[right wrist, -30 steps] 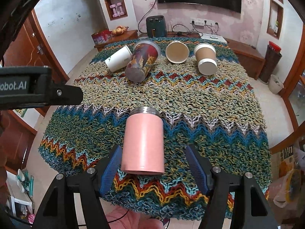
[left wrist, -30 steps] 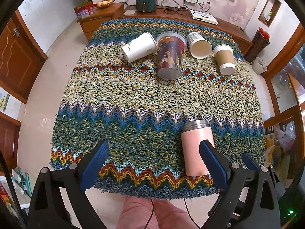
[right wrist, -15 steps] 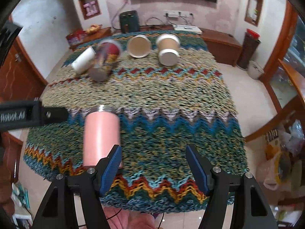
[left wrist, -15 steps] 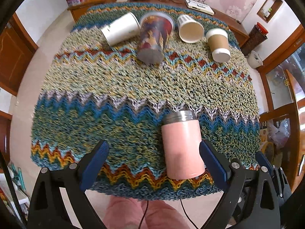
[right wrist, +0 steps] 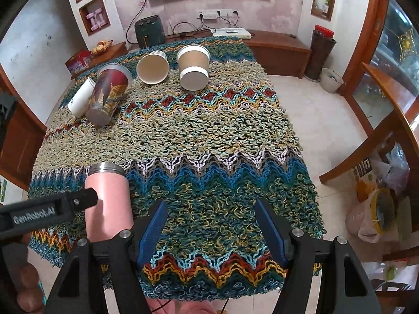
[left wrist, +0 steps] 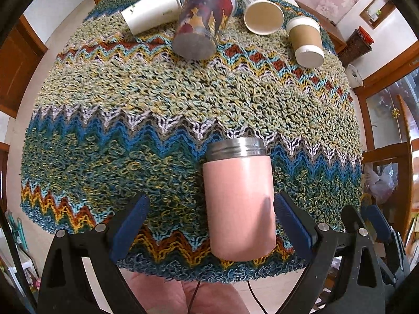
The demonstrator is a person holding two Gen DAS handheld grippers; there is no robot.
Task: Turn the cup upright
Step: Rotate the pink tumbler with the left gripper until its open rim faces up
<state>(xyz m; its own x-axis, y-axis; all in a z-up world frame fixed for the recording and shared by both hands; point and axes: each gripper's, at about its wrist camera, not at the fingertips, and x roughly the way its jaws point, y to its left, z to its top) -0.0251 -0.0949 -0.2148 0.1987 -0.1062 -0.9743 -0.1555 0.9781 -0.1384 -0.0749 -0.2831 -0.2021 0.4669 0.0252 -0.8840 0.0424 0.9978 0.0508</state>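
Note:
A pink metal cup point(left wrist: 238, 204) with a steel threaded mouth lies on its side near the front edge of the woven cloth point(left wrist: 157, 99), mouth pointing away. My left gripper point(left wrist: 212, 225) is open; the cup lies between its blue pads, close to the right pad point(left wrist: 292, 222). In the right wrist view the cup point(right wrist: 108, 198) lies left of my right gripper point(right wrist: 210, 229), which is open and empty over the cloth. The left gripper's body point(right wrist: 47, 213) crosses in front of the cup there.
At the far side lie several other cups on their sides: a white one point(left wrist: 150, 10), a large printed one point(left wrist: 201, 23), a paper one point(left wrist: 263, 14) and a brown lidded one point(left wrist: 306, 41). A wooden chair point(right wrist: 379, 141) stands right of the table.
My left gripper moved right and closer, so the pink cup now lies between its pads. My right gripper swung right, off the cup.

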